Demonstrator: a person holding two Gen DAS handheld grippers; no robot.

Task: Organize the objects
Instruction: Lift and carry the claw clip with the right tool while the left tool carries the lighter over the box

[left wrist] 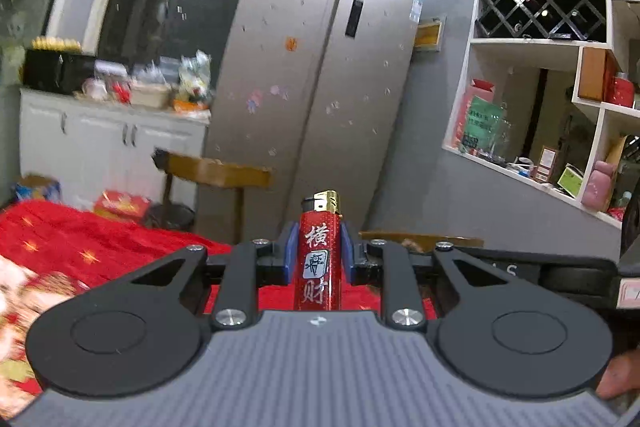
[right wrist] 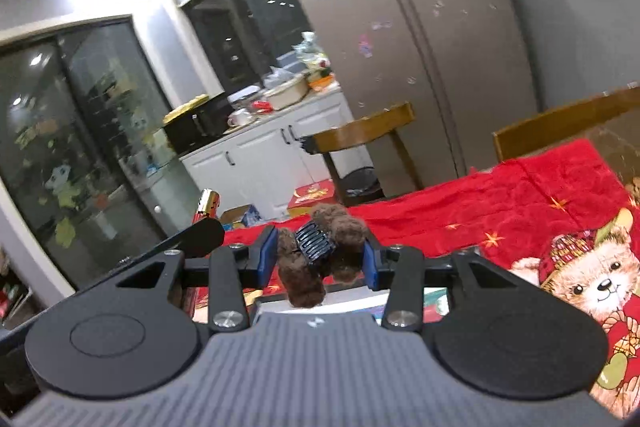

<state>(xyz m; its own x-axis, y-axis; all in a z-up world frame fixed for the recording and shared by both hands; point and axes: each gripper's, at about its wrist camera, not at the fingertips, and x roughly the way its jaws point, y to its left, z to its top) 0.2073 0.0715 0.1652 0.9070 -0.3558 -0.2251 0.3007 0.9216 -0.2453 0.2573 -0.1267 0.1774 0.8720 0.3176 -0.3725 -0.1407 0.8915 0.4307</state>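
Observation:
My left gripper (left wrist: 319,254) is shut on a red lighter (left wrist: 318,255) with white characters and a gold cap; the lighter stands upright between the blue pads, lifted above the red tablecloth (left wrist: 80,247). My right gripper (right wrist: 319,257) is shut on a brown fuzzy hair claw clip (right wrist: 320,251) with dark blue teeth, held above the same red cloth (right wrist: 520,199). In the right wrist view the left gripper's black edge and the lighter's gold cap (right wrist: 208,205) show at the left.
A teddy-bear print (right wrist: 592,291) covers the cloth at the right. Wooden chairs (left wrist: 216,171) (right wrist: 360,135) stand behind the table. A silver fridge (left wrist: 320,87), a white cabinet with clutter (left wrist: 112,135) and wall shelves with bottles (left wrist: 552,7) lie beyond. A book or box (right wrist: 320,305) lies under the right gripper.

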